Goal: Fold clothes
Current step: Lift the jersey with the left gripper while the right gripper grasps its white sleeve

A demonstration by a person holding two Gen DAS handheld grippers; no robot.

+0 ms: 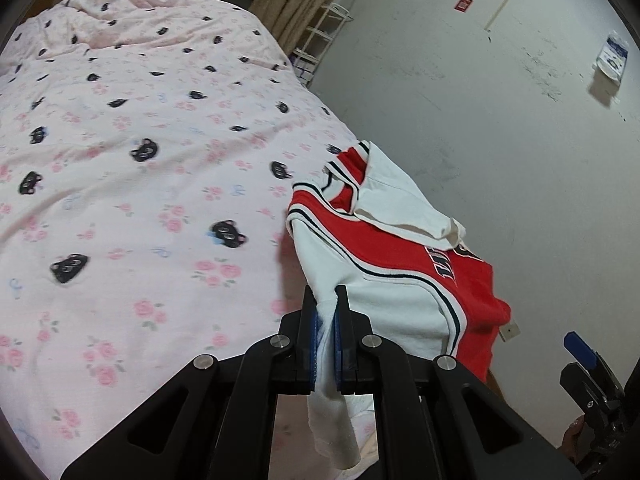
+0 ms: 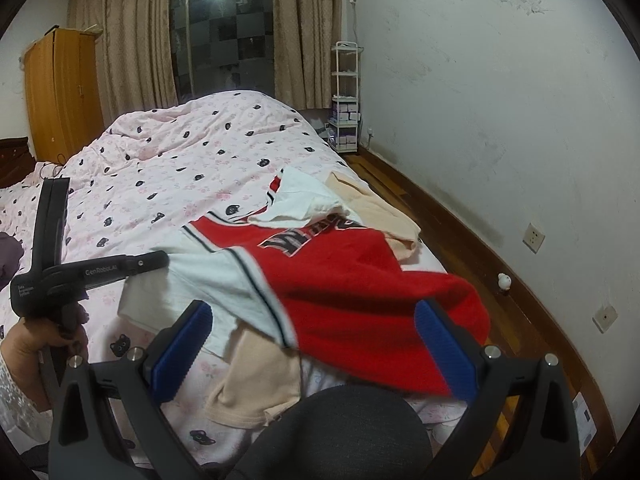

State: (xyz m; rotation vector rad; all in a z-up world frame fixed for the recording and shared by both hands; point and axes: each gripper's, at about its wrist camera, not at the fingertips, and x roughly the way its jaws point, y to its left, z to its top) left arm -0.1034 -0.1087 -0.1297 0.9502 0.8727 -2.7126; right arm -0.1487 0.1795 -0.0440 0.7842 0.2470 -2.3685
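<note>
A wide bed fills the left and middle of both views, covered by a soft, rumpled pink quilt (image 1: 132,184) printed with small roses and black cat faces. On the quilt's right side, toward the wall, lies a knit jersey (image 2: 360,280) in bright red and white, with thin dark piping along the seams and block lettering across the chest; its cloth is bunched and partly lifted. In the right wrist view a pale peach garment (image 2: 256,380), thinner and creased, shows from under the jersey at the lower centre and again at the far edge.

The left gripper (image 1: 325,304) has its black jaws pressed together on a fold of the jersey's white cloth, which runs between the blue ribbed pads and hangs out in a limp strip below them. The right gripper (image 2: 316,344) stands spread wide, its blue pads on either side of the red hem without pressing it.

Only the right wrist view shows the left tool from the side at the left edge, gripped by a hand (image 2: 36,344) in a lacy sleeve, and also beige curtains (image 2: 120,40), a dark window, an orange wooden cabinet (image 2: 56,92), a white wire rack (image 2: 346,96) and the wood floor. The left wrist view shows the pinch close up, and a scuffed white wall (image 1: 480,120).
</note>
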